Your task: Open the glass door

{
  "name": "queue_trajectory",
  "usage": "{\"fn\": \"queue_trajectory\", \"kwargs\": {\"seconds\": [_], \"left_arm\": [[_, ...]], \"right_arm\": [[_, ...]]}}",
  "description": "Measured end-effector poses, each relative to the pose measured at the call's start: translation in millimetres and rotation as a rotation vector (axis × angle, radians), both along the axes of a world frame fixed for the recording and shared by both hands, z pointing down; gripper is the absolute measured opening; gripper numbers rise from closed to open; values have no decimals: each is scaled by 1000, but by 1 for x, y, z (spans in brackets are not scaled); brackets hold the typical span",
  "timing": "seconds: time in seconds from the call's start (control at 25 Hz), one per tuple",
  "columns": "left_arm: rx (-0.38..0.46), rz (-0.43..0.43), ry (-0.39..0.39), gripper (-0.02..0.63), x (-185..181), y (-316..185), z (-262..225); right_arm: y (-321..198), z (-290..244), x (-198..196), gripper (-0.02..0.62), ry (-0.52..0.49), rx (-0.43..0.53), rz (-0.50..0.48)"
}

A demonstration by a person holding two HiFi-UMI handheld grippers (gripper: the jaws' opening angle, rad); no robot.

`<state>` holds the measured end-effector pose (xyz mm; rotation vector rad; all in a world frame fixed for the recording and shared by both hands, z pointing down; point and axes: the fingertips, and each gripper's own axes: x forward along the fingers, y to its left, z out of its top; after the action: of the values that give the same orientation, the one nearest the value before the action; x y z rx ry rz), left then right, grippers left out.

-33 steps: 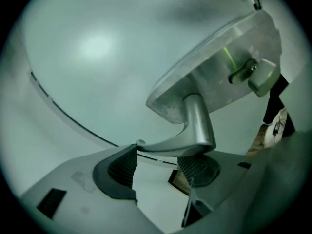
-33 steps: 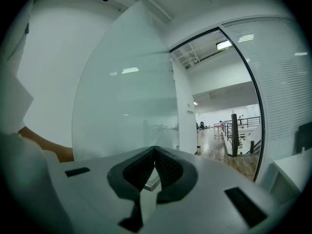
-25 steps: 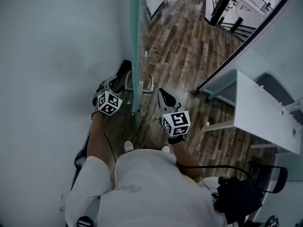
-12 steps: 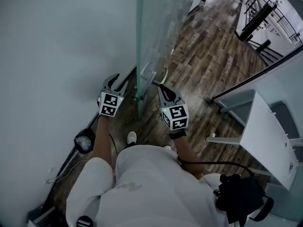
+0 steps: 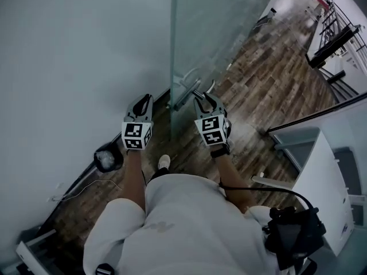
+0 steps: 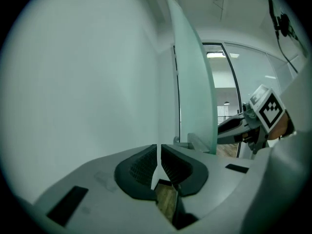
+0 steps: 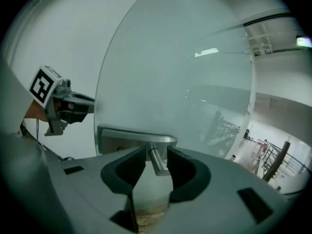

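Jaws, right gripper [image 7: 155,156]: wide apart, having just been opening; your pads flank the handle [image 7: 157,162] without pressing on it.
Handle: a brushed metal lever stub stands between your right pads. It projects from a metal plate [image 7: 127,136] fixed on the glass.
Jaws, left gripper [image 6: 159,155]: drawn almost together, having just been closing. A thin slit remains and nothing sits in it.
Left gripper position: you hold it on the wall side of the door, apart from the glass, alongside the white wall [image 5: 74,50].
Glass door [image 5: 212,33]: a pale green-tinted leaf straight ahead of you. In the head view its near vertical edge runs down between your two grippers, with the handle at gripper height.
Marker cubes: one on each gripper, both turned up toward your head.
Floor [image 5: 269,90]: dark wood planks beneath and beyond the door.
Surroundings: a white desk [image 5: 330,182] to your right, well apart from the door.
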<state>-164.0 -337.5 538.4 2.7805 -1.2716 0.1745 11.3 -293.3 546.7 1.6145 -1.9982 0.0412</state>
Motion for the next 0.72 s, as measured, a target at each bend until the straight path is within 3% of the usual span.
{"fn": "queue_trajectory", "kwargs": {"seconds": [0.16,0.36,0.6,0.72], "left_arm": [[-6,-54,40,17,-14,5,-5],[-22,-86,31,17,-27,9,-2],[-43,-116,36,3,-43,17,5],[-40,-145,14,3,-54,13,7]], "right_arm": [[-22,14,-9,118,96,-48,-59],[-47,17,-18,115,128,-42,-123],[-63,25,-33,91,95,-51,-147],[-77,27,-40,92,25,-65,-136]]}}
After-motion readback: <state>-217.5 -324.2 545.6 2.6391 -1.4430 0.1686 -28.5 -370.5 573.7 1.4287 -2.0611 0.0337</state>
